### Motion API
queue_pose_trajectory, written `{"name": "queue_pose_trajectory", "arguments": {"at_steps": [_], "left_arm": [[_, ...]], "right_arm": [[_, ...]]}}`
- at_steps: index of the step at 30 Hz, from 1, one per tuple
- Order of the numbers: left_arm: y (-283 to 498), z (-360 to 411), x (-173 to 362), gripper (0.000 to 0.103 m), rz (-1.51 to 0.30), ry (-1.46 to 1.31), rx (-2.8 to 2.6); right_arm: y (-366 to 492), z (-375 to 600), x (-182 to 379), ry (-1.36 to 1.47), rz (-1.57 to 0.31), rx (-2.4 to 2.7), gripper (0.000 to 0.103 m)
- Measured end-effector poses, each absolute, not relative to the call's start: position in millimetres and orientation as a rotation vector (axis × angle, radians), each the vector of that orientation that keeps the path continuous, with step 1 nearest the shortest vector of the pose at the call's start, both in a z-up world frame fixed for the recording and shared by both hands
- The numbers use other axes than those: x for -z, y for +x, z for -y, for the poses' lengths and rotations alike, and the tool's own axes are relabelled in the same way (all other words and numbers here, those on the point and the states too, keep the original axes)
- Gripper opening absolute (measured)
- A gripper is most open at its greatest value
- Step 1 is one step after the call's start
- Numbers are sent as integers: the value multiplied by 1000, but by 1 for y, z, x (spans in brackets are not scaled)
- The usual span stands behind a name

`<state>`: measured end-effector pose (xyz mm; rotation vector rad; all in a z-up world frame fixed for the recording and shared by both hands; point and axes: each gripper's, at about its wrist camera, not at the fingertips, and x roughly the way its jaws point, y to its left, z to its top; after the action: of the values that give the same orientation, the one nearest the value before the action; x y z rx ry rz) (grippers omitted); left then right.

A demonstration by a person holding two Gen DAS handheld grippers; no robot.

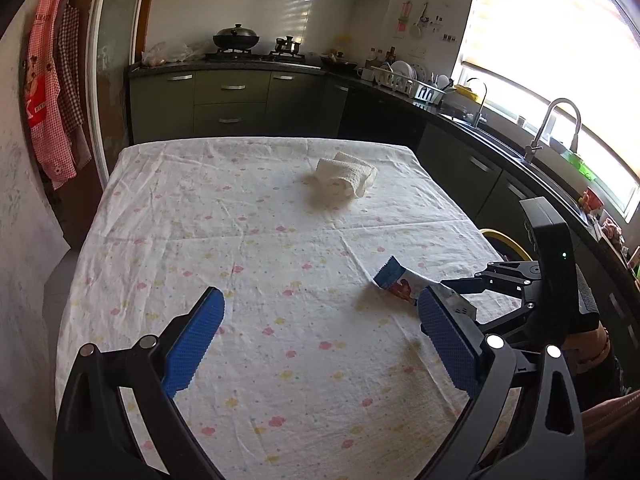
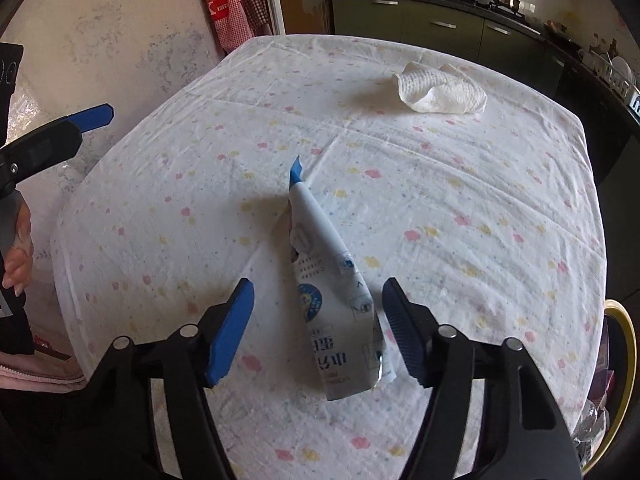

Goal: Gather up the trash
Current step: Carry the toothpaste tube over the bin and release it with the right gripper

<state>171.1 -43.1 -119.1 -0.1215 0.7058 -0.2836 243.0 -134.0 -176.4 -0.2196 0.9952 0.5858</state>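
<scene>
Near table (image 2: 520, 184) edge, right gripper (image 2: 318, 328) w/ pads apart straddles milk pouch (image 2: 336, 300), unpinched; left gripper (image 1: 320, 336) wide, empty.

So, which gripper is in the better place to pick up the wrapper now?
The right gripper. The wrapper already lies between its open pads, which do not yet press on it. The left gripper hangs open over bare tablecloth, beside the wrapper.

Home kitchen: stove (image 1: 256, 55), sink faucet (image 1: 554, 124), green cabinets (image 1: 230, 100)
</scene>
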Motion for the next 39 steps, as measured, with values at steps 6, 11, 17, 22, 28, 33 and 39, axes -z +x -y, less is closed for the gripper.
{"name": "queue_pose_trajectory", "arguments": {"at_steps": [6, 11, 17, 22, 28, 33, 39], "left_arm": [[171, 48, 116, 96, -707, -104, 294], [171, 55, 115, 96, -714, -93, 305], [171, 62, 117, 96, -724, -84, 331], [173, 71, 118, 96, -736, -74, 342], [175, 84, 122, 96, -753, -56, 362], [176, 94, 123, 96, -761, -40, 376], [179, 102, 126, 96, -774, -26, 386]], "right_arm": [[239, 141, 174, -217, -987, -560, 30], [234, 145, 173, -196, -984, -562, 14], [226, 180, 150, -74, -926, -514, 14], [223, 241, 133, 26, -874, -371, 14], [230, 338, 136, 144, -858, -83, 16], [233, 397, 155, 224, -876, 109, 16], [233, 425, 170, 250, -884, 211, 16]]}}
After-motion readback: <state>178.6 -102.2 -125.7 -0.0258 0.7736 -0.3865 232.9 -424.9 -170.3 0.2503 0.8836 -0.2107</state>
